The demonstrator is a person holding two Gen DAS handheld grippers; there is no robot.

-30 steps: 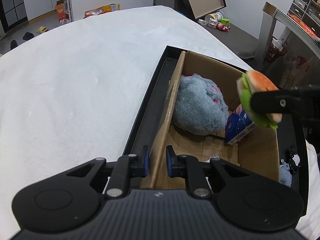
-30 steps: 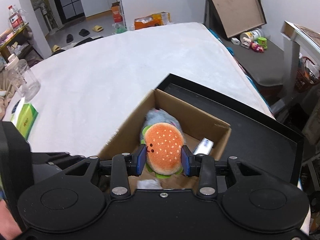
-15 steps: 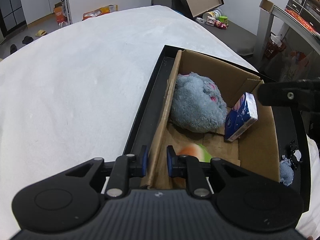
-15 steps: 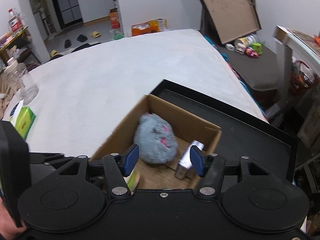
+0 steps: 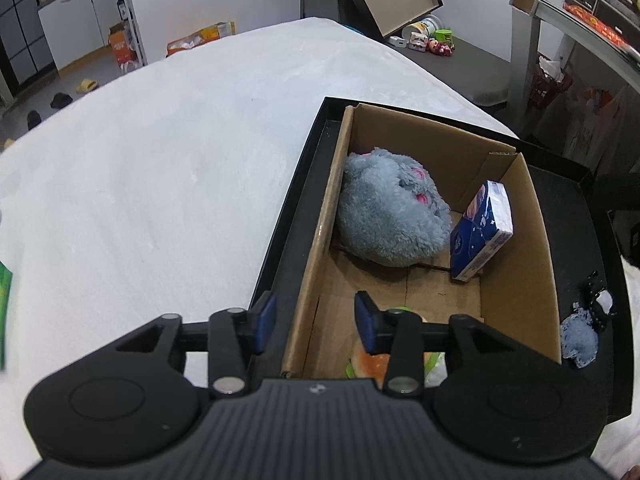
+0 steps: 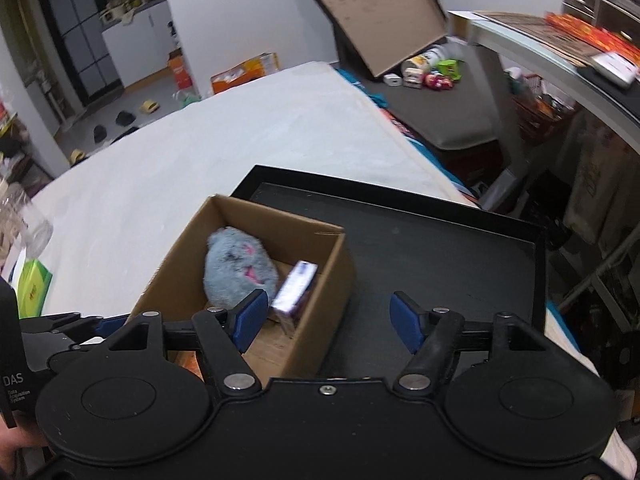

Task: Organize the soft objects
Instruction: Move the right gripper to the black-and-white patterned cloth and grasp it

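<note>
The burger plush lies on the floor of the cardboard box at its near end, mostly hidden behind the left claw's right finger, with only its orange bun and a green fringe showing. Farther in, the grey plush rests against the box's left wall, and a blue tissue pack stands tilted just to its right, leaning toward the right wall. The box sits inside a black tray on a white surface, hard against the tray's left rim. On the tray floor to the right of the box lie a small grey-blue fuzzy thing and a small black-and-white item just beyond it. The left claw is spread, its blue pads straddling the box's near left wall without touching it. The right claw is spread wide and holds nothing, hanging above the box's right wall and the bare tray floor.
</note>
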